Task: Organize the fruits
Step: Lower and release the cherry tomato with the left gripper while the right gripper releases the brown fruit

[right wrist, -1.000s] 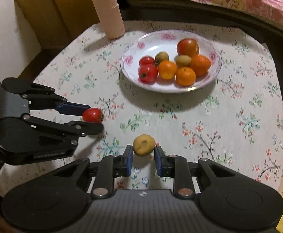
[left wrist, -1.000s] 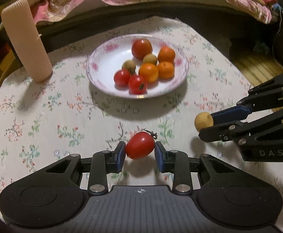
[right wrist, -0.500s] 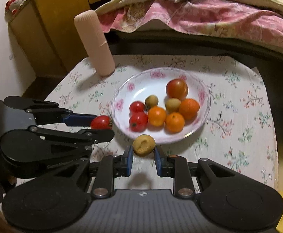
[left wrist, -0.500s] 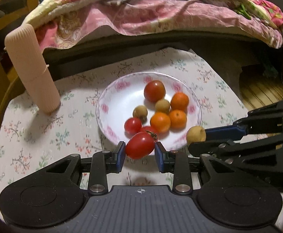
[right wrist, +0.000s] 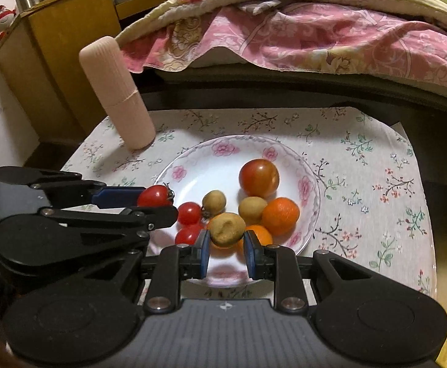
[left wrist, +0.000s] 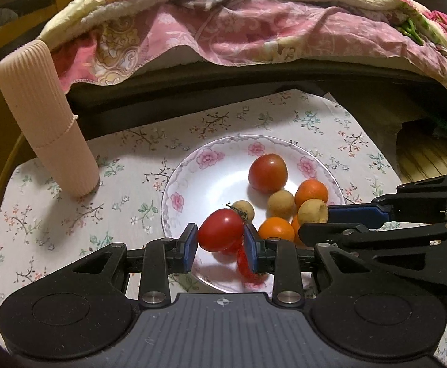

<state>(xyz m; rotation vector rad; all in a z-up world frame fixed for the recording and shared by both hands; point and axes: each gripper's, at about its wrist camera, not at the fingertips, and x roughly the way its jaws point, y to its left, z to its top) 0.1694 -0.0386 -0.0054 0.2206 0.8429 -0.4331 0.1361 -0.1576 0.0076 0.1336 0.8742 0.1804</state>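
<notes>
A white floral plate (left wrist: pixel 192 165) (right wrist: pixel 192 165) on the flowered tablecloth holds a large tomato (left wrist: pixel 267 173) (right wrist: pixel 258 178), oranges (left wrist: pixel 311 192) (right wrist: pixel 280 216), small tan fruits (left wrist: pixel 281 204) (right wrist: pixel 251 210) and cherry tomatoes (right wrist: pixel 189 213). My left gripper (left wrist: pixel 220 240) (right wrist: pixel 159 204) is shut on a red cherry tomato (left wrist: pixel 220 233) (right wrist: pixel 155 196), held above the plate's near left part. My right gripper (right wrist: pixel 226 243) (left wrist: pixel 315 222) is shut on a small tan fruit (right wrist: pixel 227 229) (left wrist: pixel 312 211), held above the plate's near side, over the oranges.
A tall ribbed pink cup (left wrist: pixel 44 119) (right wrist: pixel 117 92) stands upside down at the table's far left. Behind the table runs a dark bed frame with a pink quilt (left wrist: pixel 254 24). A wooden cabinet (right wrist: pixel 54 40) stands at the left. The table edge drops off at the right.
Both grippers have moved forward from the bare tablecloth to above the plate, each still holding its fruit. The plate now sits right under the fingertips.
</notes>
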